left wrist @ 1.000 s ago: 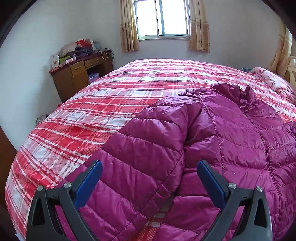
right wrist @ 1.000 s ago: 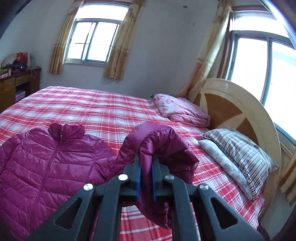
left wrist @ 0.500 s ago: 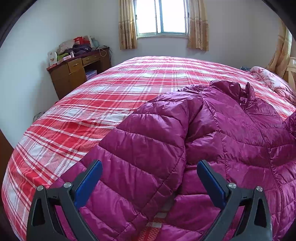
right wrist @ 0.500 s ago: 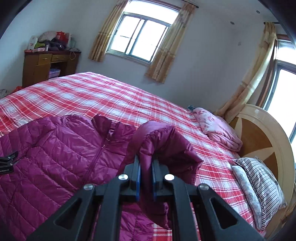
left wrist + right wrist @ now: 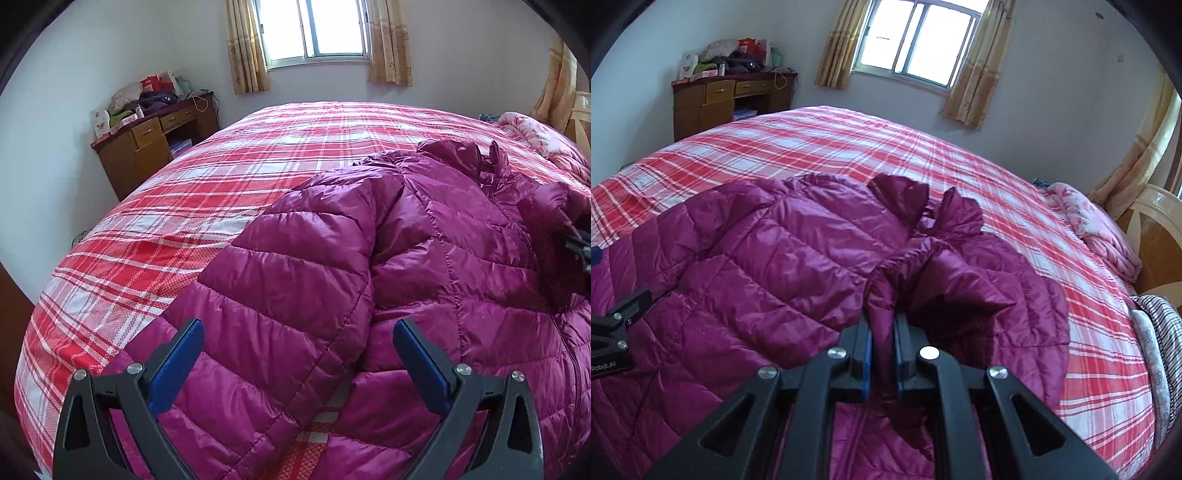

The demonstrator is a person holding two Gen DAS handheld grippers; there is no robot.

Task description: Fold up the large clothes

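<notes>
A magenta quilted puffer jacket (image 5: 424, 258) lies front up on the red plaid bed (image 5: 229, 177), collar toward the window. My left gripper (image 5: 295, 354) is open and hovers over the jacket's left sleeve (image 5: 280, 295), holding nothing. My right gripper (image 5: 882, 354) is shut on the end of the jacket's right sleeve (image 5: 945, 280), which is folded across the jacket body (image 5: 757, 251). The right gripper shows at the right edge of the left wrist view (image 5: 580, 247), and the left gripper shows at the left edge of the right wrist view (image 5: 613, 325).
A wooden desk (image 5: 147, 144) piled with clutter stands at the wall left of the bed. A folded pink blanket (image 5: 1097, 232) and striped pillows (image 5: 1160, 350) lie by the headboard (image 5: 1160, 236) on the right. Curtained window (image 5: 317, 33) behind.
My right gripper has carried the sleeve end leftward and down over the jacket body. My left gripper has stayed open and moved slightly forward over the left sleeve.
</notes>
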